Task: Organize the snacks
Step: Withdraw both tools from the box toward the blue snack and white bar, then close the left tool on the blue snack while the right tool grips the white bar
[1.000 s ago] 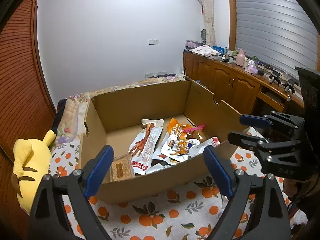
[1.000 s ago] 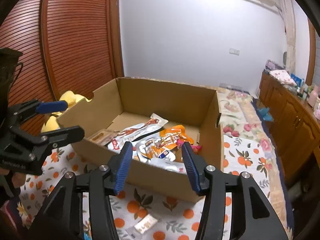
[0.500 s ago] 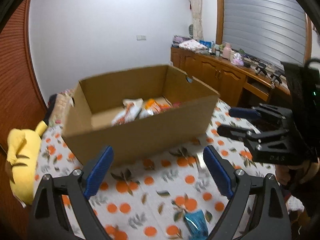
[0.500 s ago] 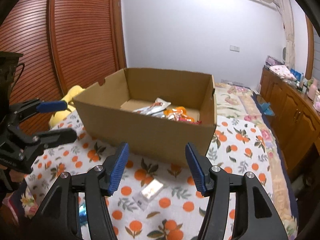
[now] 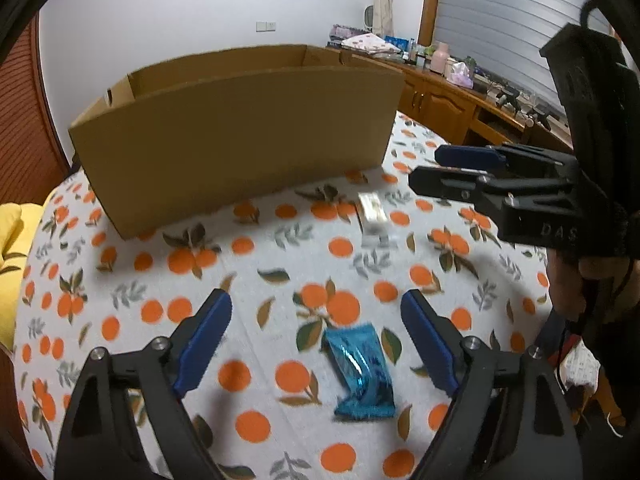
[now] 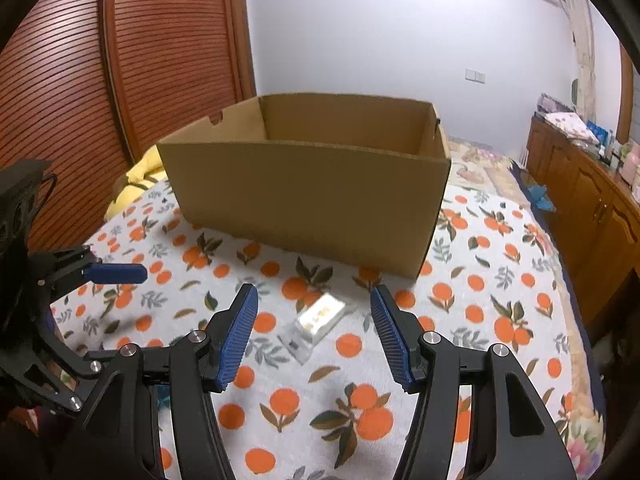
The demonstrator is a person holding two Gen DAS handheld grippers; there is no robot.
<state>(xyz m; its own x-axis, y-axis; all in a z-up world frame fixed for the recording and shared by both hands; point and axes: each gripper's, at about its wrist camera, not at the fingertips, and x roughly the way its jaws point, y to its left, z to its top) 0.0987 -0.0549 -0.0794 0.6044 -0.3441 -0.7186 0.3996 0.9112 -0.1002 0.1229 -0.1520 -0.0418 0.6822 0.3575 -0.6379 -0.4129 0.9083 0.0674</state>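
A tall cardboard box [image 5: 240, 140] stands on the orange-print cloth [image 5: 132, 292], and its near wall hides the inside. A shiny blue snack packet [image 5: 362, 372] lies on the cloth in front of it. My left gripper [image 5: 316, 304] hovers over this packet, its jaws closing and still well clear of it. A small clear-wrapped pale snack [image 6: 320, 320] lies nearer the box [image 6: 308, 192]. My right gripper [image 6: 313, 294] hangs open just above and around it, not touching. The right gripper [image 5: 428, 167] also shows at the right of the left wrist view.
A yellow plush toy [image 6: 136, 176] lies behind the box on the left. A slatted wooden door [image 6: 80, 100] fills the left side. Low wooden cabinets [image 6: 592, 200] with clutter on top run along the right. A blue fingertip [image 6: 120, 273] of my left gripper reaches in from the left.
Both grippers have drawn back from over the box and sunk toward the cloth. The snacks inside the box are now hidden. The blue packet and the clear-wrapped snack have come into view.
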